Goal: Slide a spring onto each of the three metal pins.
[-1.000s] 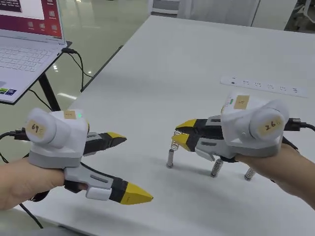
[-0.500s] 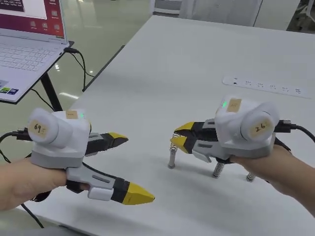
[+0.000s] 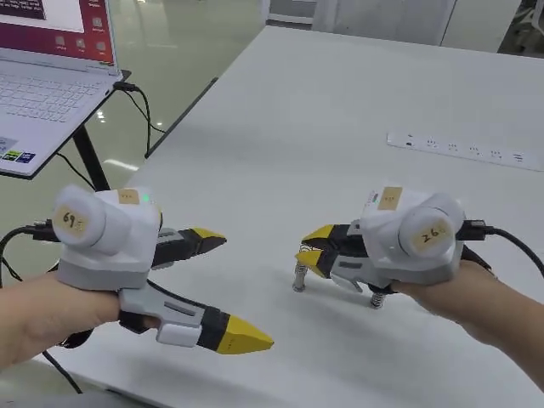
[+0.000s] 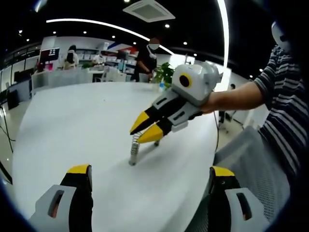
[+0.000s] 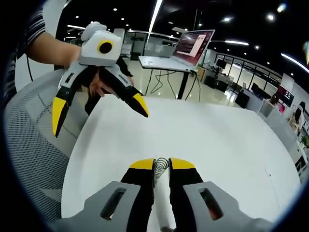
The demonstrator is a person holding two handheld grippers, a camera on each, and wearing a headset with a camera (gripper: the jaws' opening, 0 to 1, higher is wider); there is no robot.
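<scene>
Right tool (image 3: 304,246) lower, its spring (image 5: 161,164) farther down pin (image 3: 298,280)

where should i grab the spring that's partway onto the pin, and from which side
Grip the spring by its upper coils, squeezing across its width and coming in from the side, roughly level. It stands upright on the pin, so its lower end must be free to slide down. The right tool is shut on it about there.

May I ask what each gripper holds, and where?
Right gripper pinches the small metal coil spring by its upper end; left gripper holds nothing.
</scene>
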